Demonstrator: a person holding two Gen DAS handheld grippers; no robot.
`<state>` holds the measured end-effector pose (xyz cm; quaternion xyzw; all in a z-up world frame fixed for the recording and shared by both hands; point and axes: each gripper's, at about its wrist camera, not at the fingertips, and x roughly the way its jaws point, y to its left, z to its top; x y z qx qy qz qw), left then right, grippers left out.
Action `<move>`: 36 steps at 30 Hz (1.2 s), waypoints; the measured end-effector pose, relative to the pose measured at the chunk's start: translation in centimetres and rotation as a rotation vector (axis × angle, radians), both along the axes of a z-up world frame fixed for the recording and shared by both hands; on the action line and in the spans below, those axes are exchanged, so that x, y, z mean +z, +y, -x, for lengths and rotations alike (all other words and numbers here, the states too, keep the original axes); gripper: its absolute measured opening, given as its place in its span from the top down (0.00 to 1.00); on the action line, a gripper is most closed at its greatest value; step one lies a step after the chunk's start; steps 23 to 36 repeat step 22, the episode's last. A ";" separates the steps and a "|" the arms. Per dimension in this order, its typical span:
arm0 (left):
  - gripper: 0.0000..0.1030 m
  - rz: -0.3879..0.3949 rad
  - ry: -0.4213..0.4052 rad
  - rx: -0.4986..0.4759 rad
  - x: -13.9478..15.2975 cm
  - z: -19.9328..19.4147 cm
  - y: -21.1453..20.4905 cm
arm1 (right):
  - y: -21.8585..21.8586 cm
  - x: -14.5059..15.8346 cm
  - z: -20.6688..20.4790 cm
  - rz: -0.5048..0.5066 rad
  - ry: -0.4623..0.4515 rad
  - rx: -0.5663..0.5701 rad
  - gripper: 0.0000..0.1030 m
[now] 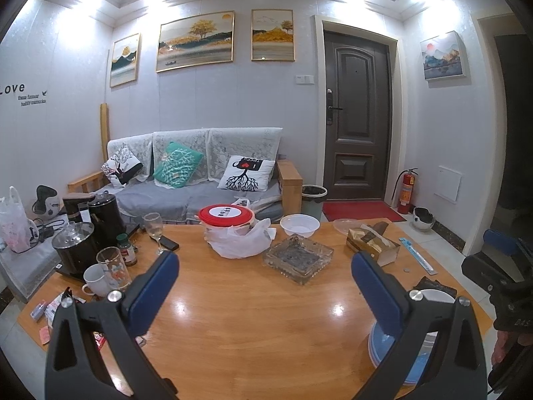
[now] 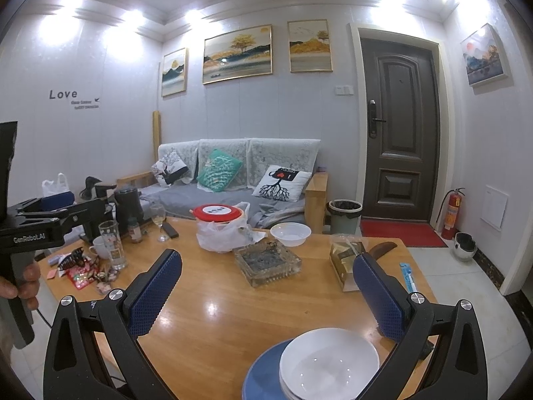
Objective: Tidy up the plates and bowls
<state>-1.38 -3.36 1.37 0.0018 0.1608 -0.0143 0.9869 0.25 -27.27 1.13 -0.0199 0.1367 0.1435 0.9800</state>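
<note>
Stack: white bowl (image 2: 328, 363) sits nested on a blue plate (image 2: 263, 376) at the near right edge of the wooden table (image 2: 213, 326); whether more than 1 plate lies under it cannot be told from the right wrist view. The left wrist view shows layered blue rims (image 1: 396, 363).
Stray bowl: 1 white bowl on the far side (image 2: 290, 232), well apart from the stack, just beyond the glass ashtray (image 2: 266, 261).
Right gripper (image 2: 266, 296): jaws spread wide, holding nothing, hovering above and just behind the stack.
Left gripper (image 1: 265, 291): jaws spread wide, empty, over bare tabletop; its right finger (image 1: 376, 295) stands in front of the stack in that view.
Step judged: stack formed; far bowl apparently not yet collected.
Risk 1: stack lies close to the table edge; a sideways nudge from either finger could push it off.
Risk 2: glazed rim against a wide grip may slip or tilt the bowl out of the plate.
Risk 3: reaching for the far bowl passes the ashtray, the tissue box (image 2: 344, 261) and the bagged red-lidded pot (image 2: 218, 215); a low sweep could clip them.
Risk 4: wine glass (image 2: 159, 221) and tall tumbler (image 2: 113, 245) on the left topple easily if the left tool swings wide.
</note>
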 end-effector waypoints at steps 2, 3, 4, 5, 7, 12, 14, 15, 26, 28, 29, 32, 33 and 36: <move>0.00 0.001 0.000 -0.001 0.0 0.0 0.0 | 0.0 -0.2 0.1 -0.002 0.003 -0.004 0.01; 0.00 0.002 0.000 -0.001 0.0 0.0 0.0 | 0.0 -0.3 0.1 -0.002 0.005 -0.005 0.01; 0.00 0.001 0.001 -0.003 0.0 0.0 -0.1 | 0.0 -0.4 0.2 -0.002 0.006 -0.006 0.01; 0.00 0.001 0.001 -0.004 0.0 0.1 -0.1 | -0.1 -0.4 0.1 -0.002 0.007 -0.010 0.01; 0.00 0.000 0.001 -0.004 0.0 0.1 -0.1 | -0.1 -0.4 0.1 -0.002 0.007 -0.012 0.01; 0.00 0.002 0.000 -0.012 0.1 0.1 -0.2 | -0.2 -0.2 0.0 -0.006 0.007 -0.017 0.01; 0.00 0.000 -0.001 -0.011 0.1 0.1 -0.2 | -0.2 -0.2 0.1 -0.006 0.007 -0.016 0.01; 0.00 0.000 -0.001 -0.011 0.1 0.1 -0.2 | -0.2 -0.2 0.0 -0.006 0.007 -0.017 0.01; 0.00 -0.006 0.003 -0.028 0.2 0.0 -0.4 | -0.3 -0.2 0.1 -0.007 0.006 -0.021 0.01; 0.00 -0.006 0.003 -0.028 0.2 0.0 -0.4 | -0.3 -0.2 0.1 -0.007 0.006 -0.021 0.01; 0.00 -0.006 0.003 -0.028 0.2 0.0 -0.4 | -0.3 -0.2 0.1 -0.007 0.006 -0.021 0.01; 0.00 -0.006 0.003 -0.028 0.2 0.0 -0.4 | -0.3 -0.2 0.1 -0.007 0.006 -0.021 0.01; 0.00 -0.006 0.003 -0.028 0.2 0.0 -0.4 | -0.3 -0.2 0.1 -0.007 0.006 -0.021 0.01; 0.00 -0.006 0.003 -0.028 0.2 0.0 -0.4 | -0.3 -0.2 0.1 -0.007 0.006 -0.021 0.01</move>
